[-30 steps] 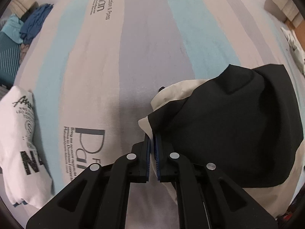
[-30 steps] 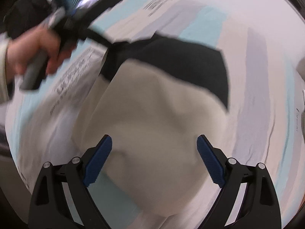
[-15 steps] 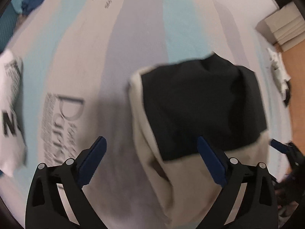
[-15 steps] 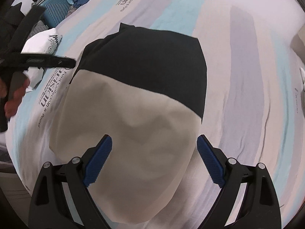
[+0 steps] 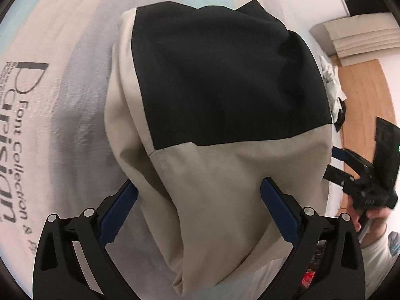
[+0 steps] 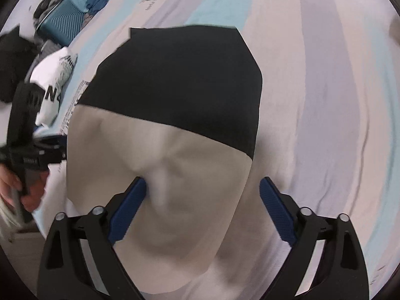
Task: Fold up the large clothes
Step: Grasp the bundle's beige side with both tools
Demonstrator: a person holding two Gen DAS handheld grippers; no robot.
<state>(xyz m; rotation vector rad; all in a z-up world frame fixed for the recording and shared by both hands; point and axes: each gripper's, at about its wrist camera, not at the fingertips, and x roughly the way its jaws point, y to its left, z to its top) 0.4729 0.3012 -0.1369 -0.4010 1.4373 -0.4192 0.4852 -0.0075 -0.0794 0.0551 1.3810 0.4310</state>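
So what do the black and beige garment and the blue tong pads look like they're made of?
Black and beige garment: matte woven cloth, probably cotton; soft creases and a stitched seam show. Blue pads on the left tongs: likely rubber or plastic, with a ridged surface.

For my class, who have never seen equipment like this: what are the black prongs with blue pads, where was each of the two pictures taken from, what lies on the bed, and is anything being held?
There is no robot here. A person holds a hand-held gripper in each hand, and a fisheye camera on each looks forward along its two fingers.

One picture comes from the left hand-held gripper, the other from the right hand-held gripper. Each also catches the other at its edge, gripped by the person's hand.

On the striped bed sheet with printed lettering lies a beige and black garment, bunched into a thick bundle. A folded white printed T-shirt lies further off.

Nothing is held: both hand-held grippers are open, with their blue pads standing apart on either side of the beige part.
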